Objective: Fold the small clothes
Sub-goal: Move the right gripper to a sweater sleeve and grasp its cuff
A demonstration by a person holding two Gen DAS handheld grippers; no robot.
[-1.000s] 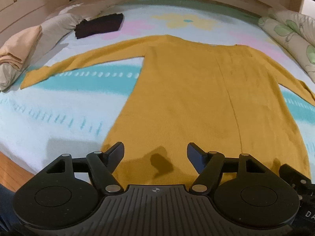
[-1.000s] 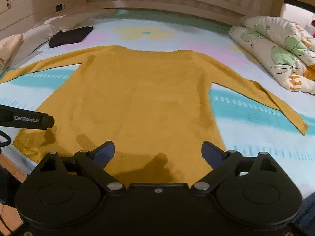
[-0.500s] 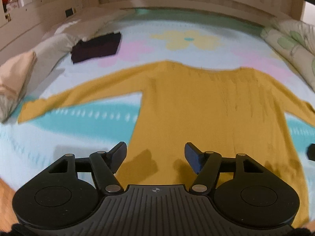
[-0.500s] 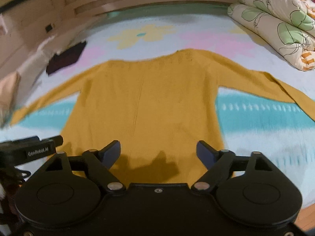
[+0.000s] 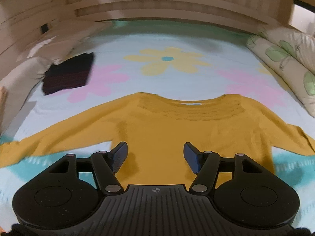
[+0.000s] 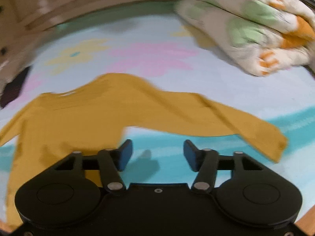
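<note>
The sweater (image 5: 177, 129) lies flat on the bed (image 5: 169, 82), face up, with both sleeves spread out to the sides, so I think no fold is made yet and all the folding is left to do. A dark cloth (image 5: 69, 76) sits near the far corner and looks folded already, but it is blurred. The left gripper (image 5: 155, 157) hovers over the chest of the sweater, below the collar; its jaws are spread with nothing between them, only the yellow knit underneath. The right gripper (image 6: 157, 155) is over the bare sheet just beside the body of the sweater, under the right sleeve (image 6: 216, 122), which stretches away toward the quilt (image 6: 256, 29). Its jaws are closing, yet they are apart and hold nothing. The sleeve does not touch either gripper.
</note>
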